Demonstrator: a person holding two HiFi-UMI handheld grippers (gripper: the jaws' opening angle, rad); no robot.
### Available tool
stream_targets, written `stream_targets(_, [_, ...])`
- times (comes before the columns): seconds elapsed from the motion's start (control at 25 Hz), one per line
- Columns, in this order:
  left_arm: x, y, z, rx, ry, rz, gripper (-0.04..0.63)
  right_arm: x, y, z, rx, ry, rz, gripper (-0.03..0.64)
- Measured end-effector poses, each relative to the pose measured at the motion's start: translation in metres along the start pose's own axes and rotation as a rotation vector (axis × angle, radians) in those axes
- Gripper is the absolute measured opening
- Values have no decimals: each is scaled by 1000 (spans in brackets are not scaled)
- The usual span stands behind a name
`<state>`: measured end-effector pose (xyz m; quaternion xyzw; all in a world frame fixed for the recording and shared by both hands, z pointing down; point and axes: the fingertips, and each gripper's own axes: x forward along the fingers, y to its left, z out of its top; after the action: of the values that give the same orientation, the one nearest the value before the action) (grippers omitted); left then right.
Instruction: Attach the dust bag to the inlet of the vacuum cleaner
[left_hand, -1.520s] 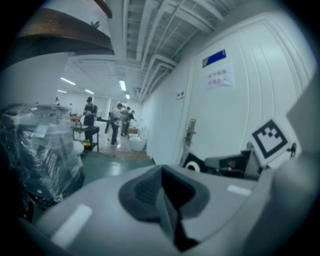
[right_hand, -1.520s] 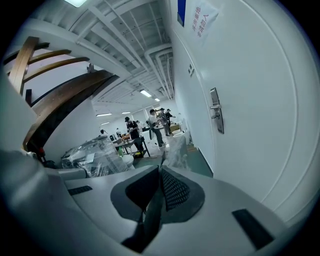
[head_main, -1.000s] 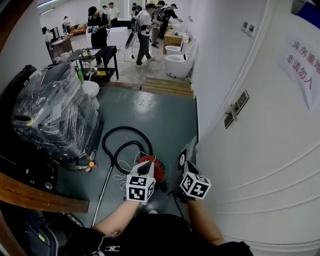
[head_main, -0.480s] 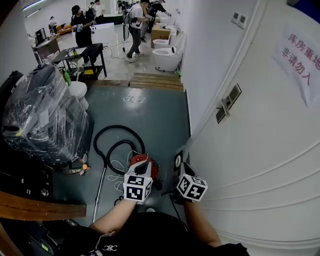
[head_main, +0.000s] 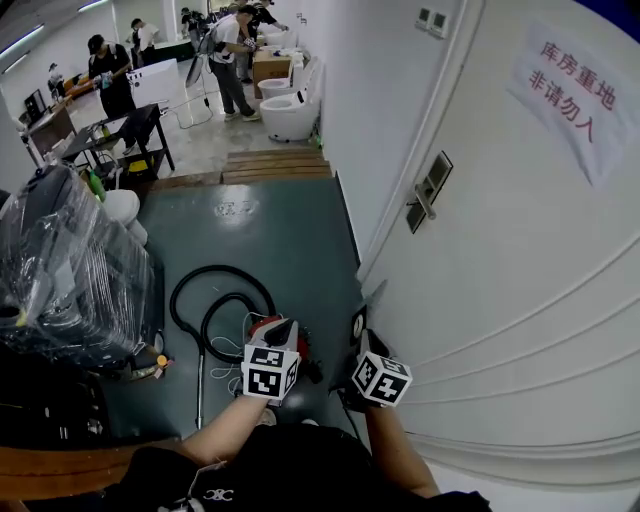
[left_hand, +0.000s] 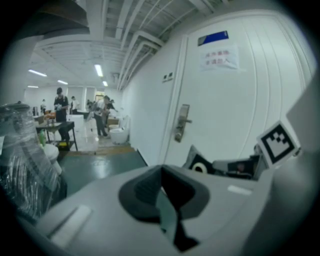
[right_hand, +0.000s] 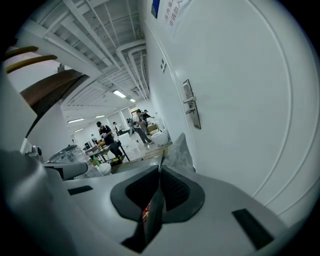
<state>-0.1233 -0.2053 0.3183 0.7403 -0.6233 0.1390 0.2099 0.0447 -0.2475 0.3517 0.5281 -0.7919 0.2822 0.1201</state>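
The left gripper (left_hand: 161, 174) has its fingers clenched together, and nothing can be made out held between them. In the head view the left gripper (head_main: 285, 334) hangs over the round red vacuum cleaner (head_main: 265, 326), which stands on the dark green floor (head_main: 270, 230) just below and ahead of those fingers. The vacuum cleaner's black hose (head_main: 222, 268) lies looped on the floor beyond them and to their left.

The right gripper (right_hand: 160, 175) has its fingers grasping the thin edge of the grey fabric dust bag (right_hand: 178, 150). The bag stands up past the fingertips, and a bit of red shows under them. From the head view the right gripper (head_main: 365, 342) is just right of the vacuum cleaner, the bag rising ahead of its fingers, beside the white panelled door (head_main: 520, 250). The left gripper view shows the bag's dark collar with a pale ring (left_hand: 200, 164), off to the right of the left fingers.
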Motion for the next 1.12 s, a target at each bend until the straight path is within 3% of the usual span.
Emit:
stream_targets(0.16, [9,-4,-9,5,33,-44,-2,-3,-7,-7,15,3,-51,12])
stream_targets(0.48, [16,-5,-72,-22,160,-129,-2,-13,-8,-56,39,73,-135,12])
stream_targets(0.76, [45,11,-121,-26,241,-127,-2,-11,-35,-92,95,103,-192,12])
stream_targets(1.12, [105,5,-235,-61,314,-151,-2,34,-88,-196,161,172,-198,12])
